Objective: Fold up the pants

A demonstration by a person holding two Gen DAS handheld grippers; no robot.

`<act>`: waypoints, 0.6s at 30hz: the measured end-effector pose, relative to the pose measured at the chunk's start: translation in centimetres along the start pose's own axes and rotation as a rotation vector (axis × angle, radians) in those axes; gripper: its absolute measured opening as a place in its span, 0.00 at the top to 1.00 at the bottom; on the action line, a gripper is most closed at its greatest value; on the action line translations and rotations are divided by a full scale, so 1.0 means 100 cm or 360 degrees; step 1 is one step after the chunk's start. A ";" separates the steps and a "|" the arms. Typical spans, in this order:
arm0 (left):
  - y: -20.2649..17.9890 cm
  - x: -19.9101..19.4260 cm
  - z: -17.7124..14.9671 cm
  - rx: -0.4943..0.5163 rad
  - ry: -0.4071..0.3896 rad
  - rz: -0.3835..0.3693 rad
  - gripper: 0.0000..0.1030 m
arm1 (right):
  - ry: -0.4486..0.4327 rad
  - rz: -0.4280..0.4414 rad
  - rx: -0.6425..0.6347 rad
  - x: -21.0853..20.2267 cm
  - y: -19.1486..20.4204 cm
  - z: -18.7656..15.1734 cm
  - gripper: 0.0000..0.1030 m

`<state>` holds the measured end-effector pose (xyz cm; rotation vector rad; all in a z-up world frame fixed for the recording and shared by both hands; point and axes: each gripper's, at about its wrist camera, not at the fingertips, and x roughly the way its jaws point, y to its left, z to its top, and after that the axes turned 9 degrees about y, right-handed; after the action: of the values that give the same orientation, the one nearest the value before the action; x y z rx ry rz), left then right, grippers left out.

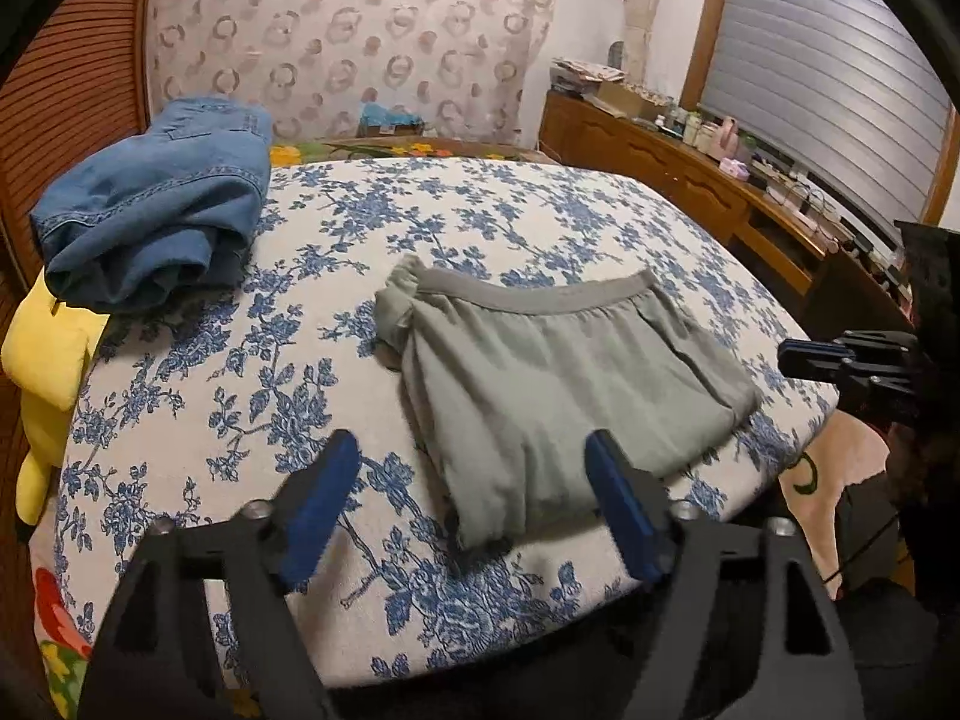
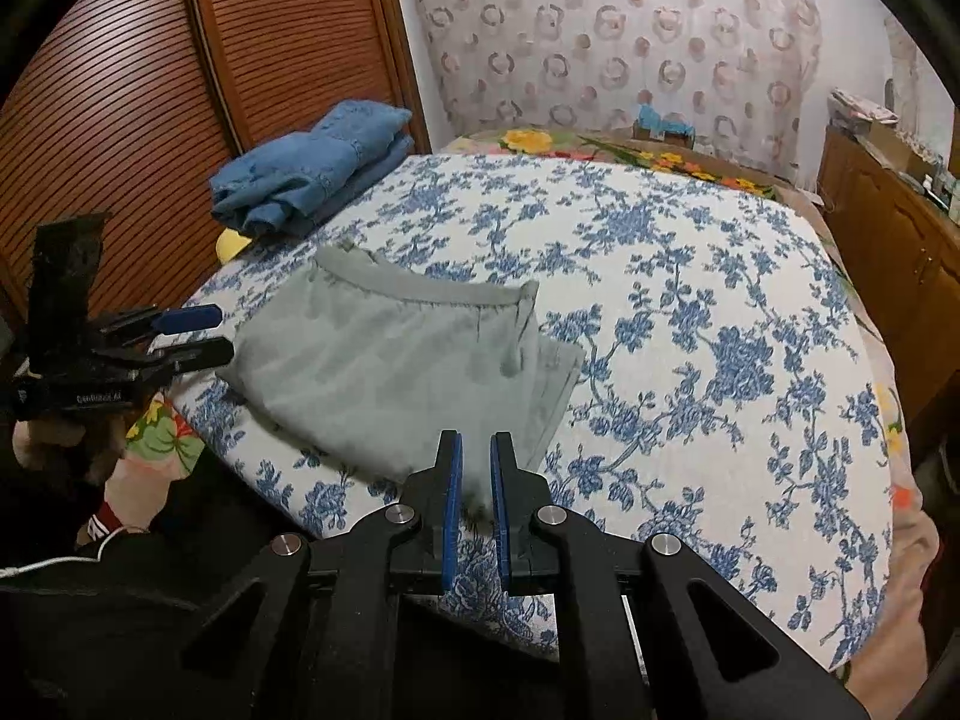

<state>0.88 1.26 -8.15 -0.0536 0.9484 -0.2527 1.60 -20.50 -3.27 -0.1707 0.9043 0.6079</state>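
Note:
Grey pants (image 1: 558, 384) lie folded into a compact rectangle on the blue-flowered bedspread (image 1: 300, 360), waistband on the far side. They also show in the right wrist view (image 2: 390, 366). My left gripper (image 1: 474, 468) is open and empty, hovering over the near edge of the pants; it also shows in the right wrist view (image 2: 204, 333). My right gripper (image 2: 474, 450) has its blue pads a narrow gap apart with nothing between them, just above the pants' near corner. It also shows in the left wrist view (image 1: 798, 354).
Folded blue jeans (image 1: 156, 204) lie at the bed's far left, also in the right wrist view (image 2: 312, 168). A yellow plush (image 1: 42, 372) sits at the left edge. A wooden dresser (image 1: 690, 174) with clutter stands on the right. A slatted wardrobe (image 2: 150, 90) stands on the left.

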 end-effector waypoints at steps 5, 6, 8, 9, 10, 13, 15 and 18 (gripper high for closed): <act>0.004 0.009 0.005 -0.0020 0.0012 0.0012 0.23 | -0.0026 -0.0030 0.0020 0.004 0.000 0.005 0.81; 0.004 0.010 0.005 -0.0023 0.0016 0.0007 0.23 | -0.0028 -0.0030 0.0029 0.006 0.000 0.007 0.75; 0.005 0.014 0.006 -0.0036 0.0027 0.0007 0.23 | -0.0015 -0.0039 0.0045 0.013 -0.001 0.009 0.70; 0.006 0.015 0.006 -0.0040 0.0025 0.0015 0.23 | -0.0001 -0.0041 0.0054 0.017 -0.002 0.011 0.69; 0.006 0.017 0.006 -0.0045 0.0019 0.0036 0.23 | 0.0016 -0.0042 0.0066 0.021 -0.003 0.013 0.69; 0.008 0.021 0.008 -0.0050 0.0002 0.0070 0.23 | 0.0056 -0.0067 0.0089 0.037 -0.004 0.019 0.68; 0.010 0.025 0.010 -0.0063 0.0002 0.0075 0.23 | 0.0076 -0.0082 0.0100 0.046 -0.004 0.022 0.67; 0.013 0.031 0.016 -0.0073 0.0005 0.0075 0.23 | 0.0100 -0.0107 0.0143 0.059 -0.007 0.027 0.64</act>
<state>4.13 1.69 -9.86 -0.0733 0.9572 -0.1875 6.58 -17.49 -6.25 -0.1396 0.9812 0.5010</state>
